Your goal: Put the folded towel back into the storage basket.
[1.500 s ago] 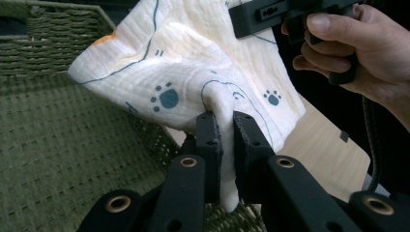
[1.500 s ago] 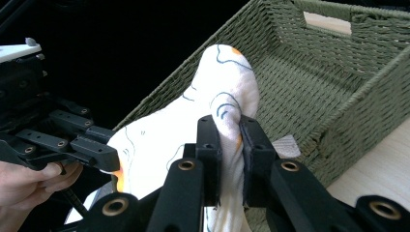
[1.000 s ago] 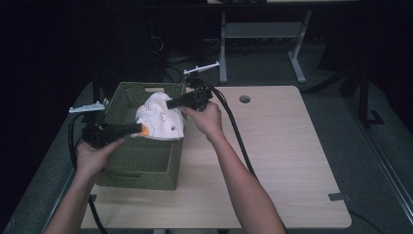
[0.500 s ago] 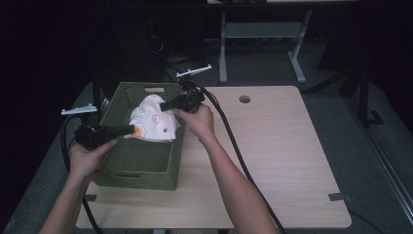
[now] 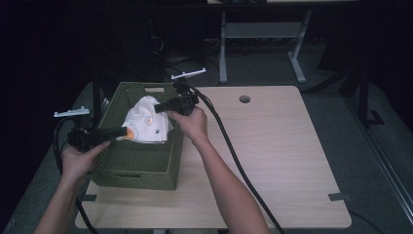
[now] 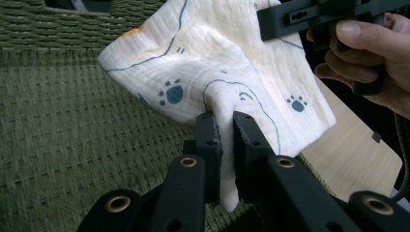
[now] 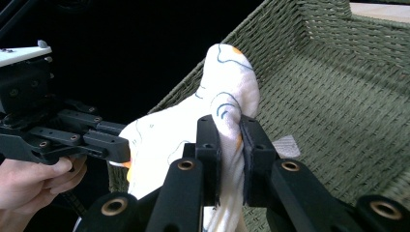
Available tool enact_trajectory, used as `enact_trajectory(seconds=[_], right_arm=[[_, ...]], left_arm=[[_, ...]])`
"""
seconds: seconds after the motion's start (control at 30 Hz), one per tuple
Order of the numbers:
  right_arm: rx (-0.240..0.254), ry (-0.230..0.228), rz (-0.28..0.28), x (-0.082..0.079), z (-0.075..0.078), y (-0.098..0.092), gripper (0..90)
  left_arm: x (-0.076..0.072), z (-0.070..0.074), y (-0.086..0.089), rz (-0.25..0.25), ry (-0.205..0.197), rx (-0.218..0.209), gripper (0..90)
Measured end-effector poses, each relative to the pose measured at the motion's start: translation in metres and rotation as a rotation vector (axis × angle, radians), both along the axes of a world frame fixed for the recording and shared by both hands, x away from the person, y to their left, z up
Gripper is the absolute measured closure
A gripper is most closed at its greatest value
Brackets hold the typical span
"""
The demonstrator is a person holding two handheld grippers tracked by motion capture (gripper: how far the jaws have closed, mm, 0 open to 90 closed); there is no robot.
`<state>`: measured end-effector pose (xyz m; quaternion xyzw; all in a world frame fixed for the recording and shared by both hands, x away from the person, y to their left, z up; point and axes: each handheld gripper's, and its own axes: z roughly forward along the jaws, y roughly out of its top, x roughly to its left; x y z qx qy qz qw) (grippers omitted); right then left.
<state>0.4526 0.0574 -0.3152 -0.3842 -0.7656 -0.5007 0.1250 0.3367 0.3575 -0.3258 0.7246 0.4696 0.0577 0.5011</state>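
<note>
A white cloth (image 5: 147, 122) printed with blue paw marks and orange patches hangs over the green woven basket (image 5: 131, 168). My left gripper (image 5: 127, 131) is shut on the cloth's left edge; in the left gripper view its jaws pinch a fold of the cloth (image 6: 227, 87). My right gripper (image 5: 158, 107) is shut on the cloth's upper right part, and the right gripper view has the cloth (image 7: 227, 96) bunched between its jaws. The cloth is held above the basket's inside, stretched between the two grippers.
The basket stands on the left part of a light wooden table (image 5: 282, 156), which has a round cable hole (image 5: 244, 99) near its far edge. Black cables (image 5: 229, 146) trail across the table. Dark floor and a desk frame (image 5: 263, 34) lie beyond.
Both grippers and the cloth have shifted slightly left and toward the far end of the basket. Both stay shut on the cloth.
</note>
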Motion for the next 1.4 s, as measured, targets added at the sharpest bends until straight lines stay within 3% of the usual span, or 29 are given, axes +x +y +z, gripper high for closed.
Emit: enact_trajectory(seconds=[0.4, 0.63, 0.87, 0.9, 0.93, 0.97, 1.17, 1.4], right_arm=[[-0.002, 0.008, -0.005, -0.002, -0.012, 0.014, 79.5], [-0.010, 0.010, -0.006, -0.005, -0.020, 0.022, 79.5], [-0.008, 0.017, -0.011, -0.005, -0.026, 0.025, 78.8], [-0.016, 0.025, -0.018, -0.004, -0.029, 0.026, 70.1], [-0.016, 0.025, -0.018, -0.004, -0.029, 0.026, 70.1], [-0.022, 0.053, -0.038, -0.002, -0.033, 0.025, 61.2], [-0.060, 0.050, -0.049, -0.001, -0.038, 0.020, 60.6], [-0.058, 0.046, -0.049, -0.004, -0.036, 0.014, 60.9]], left_arm=[[0.001, -0.004, 0.013, 0.020, 0.019, 0.042, 82.2], [0.002, -0.014, 0.022, 0.039, 0.051, 0.082, 82.2], [0.005, -0.017, 0.025, 0.052, 0.061, 0.094, 82.1], [0.006, -0.019, 0.024, 0.072, 0.061, 0.127, 79.4], [0.006, -0.019, 0.024, 0.072, 0.061, 0.127, 74.2], [0.008, -0.021, 0.022, 0.104, 0.068, 0.196, 69.1], [0.009, -0.022, 0.020, 0.103, 0.077, 0.190, 68.3], [0.006, -0.020, 0.018, 0.092, 0.068, 0.175, 68.7]])
